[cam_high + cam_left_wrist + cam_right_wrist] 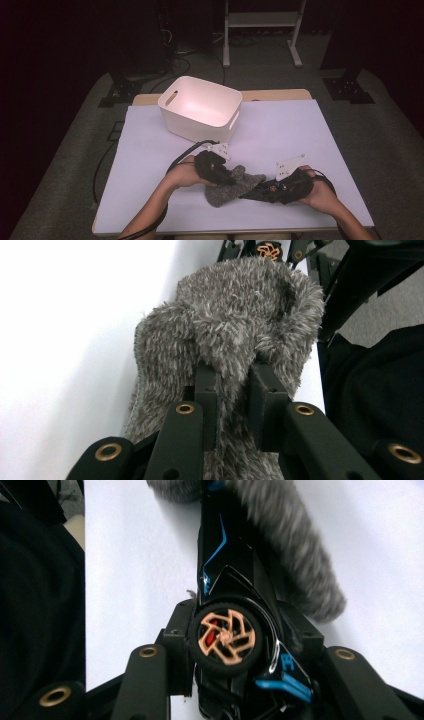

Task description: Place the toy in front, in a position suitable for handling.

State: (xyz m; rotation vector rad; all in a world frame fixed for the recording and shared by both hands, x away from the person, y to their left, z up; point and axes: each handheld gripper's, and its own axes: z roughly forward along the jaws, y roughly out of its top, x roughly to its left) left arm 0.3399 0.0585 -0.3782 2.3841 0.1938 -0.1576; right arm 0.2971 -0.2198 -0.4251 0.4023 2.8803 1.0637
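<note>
A fuzzy grey sock (226,194) lies on the pale table cover near the front edge. My left gripper (226,178) is shut on the sock's edge; in the left gripper view the sock (235,315) bunches up over the pinching jaws of the left gripper (235,385). My right gripper (274,190) is shut on a black toy car (257,192) with blue trim. In the right gripper view the car (225,580) sits between the jaws of the right gripper (227,647), an orange-spoked wheel facing the camera. Its nose points into the sock (295,555).
A white plastic bin (200,107) with handle slots stands at the table's back left, its inside bare. The table cover (300,130) stretches out to the right and behind both hands. Dark clothing of the person lies close to the table's front edge.
</note>
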